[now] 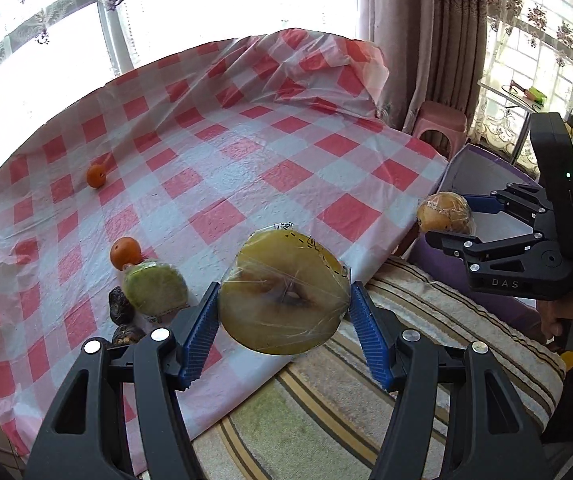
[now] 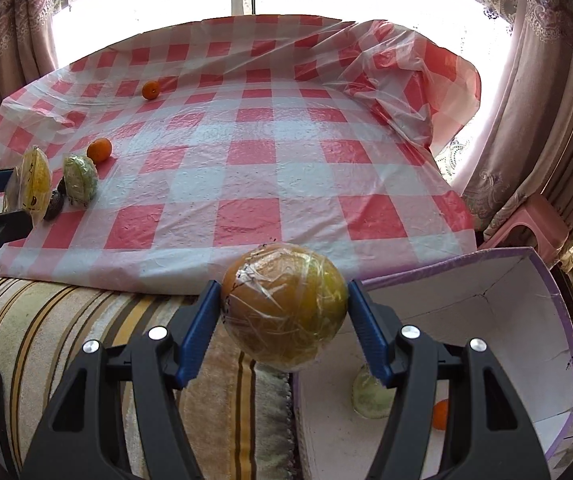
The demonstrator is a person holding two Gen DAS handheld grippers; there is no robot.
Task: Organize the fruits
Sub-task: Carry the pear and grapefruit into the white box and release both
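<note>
A: We are holding a cut half of a yellow-green fruit wrapped in clear film (image 1: 284, 292) in the left gripper (image 1: 284, 320). Its blue ribbed pads (image 1: 200, 332) are pressing on both sides of the fruit, so those jaws are gripping it, cut face toward the camera, above the near edge of the red-and-white checked plastic tablecloth (image 1: 246, 168).

B: And we are carrying a round orange-brown fruit wrapped in clear film (image 2: 284, 306) in the right gripper (image 2: 284, 320). The pads are clamping it left and right, so those jaws are gripping too. It is hanging over the striped beige fabric (image 2: 86, 320), just beside the open purple-edged cardboard box with a white inside (image 2: 526, 312).

A: From our left camera we are seeing the right gripper (image 1: 452, 220) off to the right, with a hand (image 1: 570, 316) on its handle.

B: Inside the box we are seeing a pale green wrapped fruit (image 2: 368, 398) and a small orange fruit (image 2: 441, 414) lying on the bottom, partly hidden behind our finger.

A: On the cloth, we are looking at a green wrapped fruit half (image 1: 154, 290) touching a small round orange (image 1: 125, 253), with two dark wrinkled pieces (image 1: 120, 306) just beside it.

B: A second small orange (image 1: 96, 176) is sitting well apart, farther back on the cloth.
</note>
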